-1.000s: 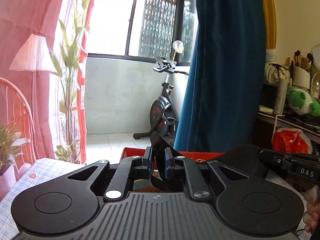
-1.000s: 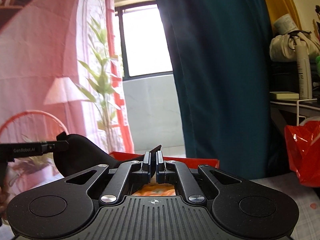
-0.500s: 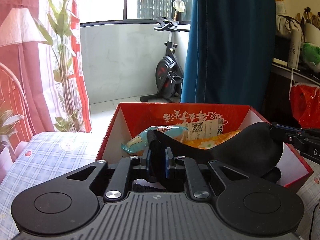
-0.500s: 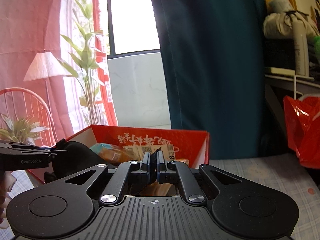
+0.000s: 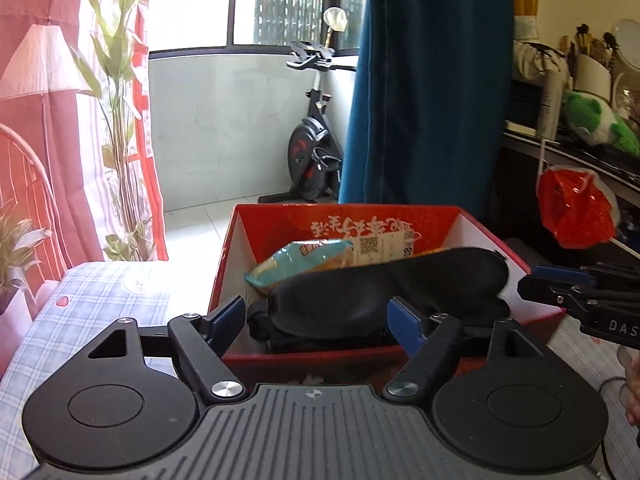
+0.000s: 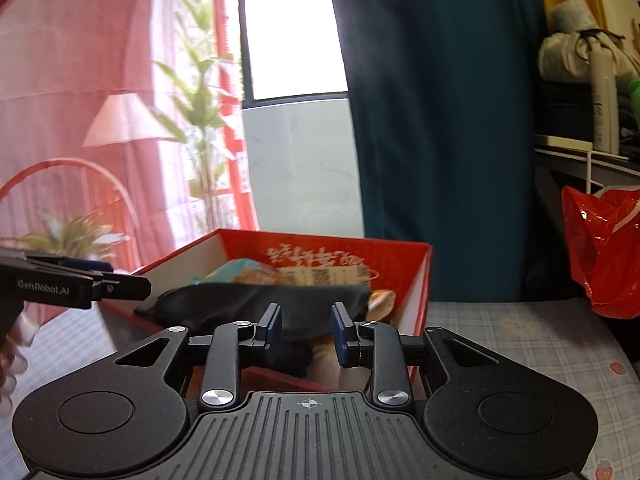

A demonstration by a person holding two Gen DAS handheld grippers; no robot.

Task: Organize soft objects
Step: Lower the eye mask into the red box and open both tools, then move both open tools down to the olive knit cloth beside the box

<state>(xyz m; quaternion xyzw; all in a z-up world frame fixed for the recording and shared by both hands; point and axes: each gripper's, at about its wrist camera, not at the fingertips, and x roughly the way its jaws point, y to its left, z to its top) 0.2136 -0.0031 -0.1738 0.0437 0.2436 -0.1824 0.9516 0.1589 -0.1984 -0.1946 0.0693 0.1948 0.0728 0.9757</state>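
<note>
Left wrist view had my left gripper (image 5: 318,314) with its jaws spreading wide, the blue pads clear of the black sleep mask (image 5: 384,284), which sat between them without being pressed. It lay draped across the snack packets (image 5: 300,258) inside the red box (image 5: 472,220), one end toward 3 o'clock near the box wall, the strap end sagging toward 7 o'clock. My right gripper (image 6: 306,330) was opening too, more narrowly, and in the right wrist view its pads stood either side of the mask's dark edge with no squeeze that I could see; that frame was blurred, so contact was hard to judge. The box rested on a checked cloth (image 5: 100,292), at 12 o'clock from both jaws.

I judged the mask light, padded and floppy, apt to fold and slide rather than hold a shape. It would not break. Were I to lift it again, I would pinch the thick padded body near its middle, not the thin strap, which looked likely to slip or snag on the packets.
</note>
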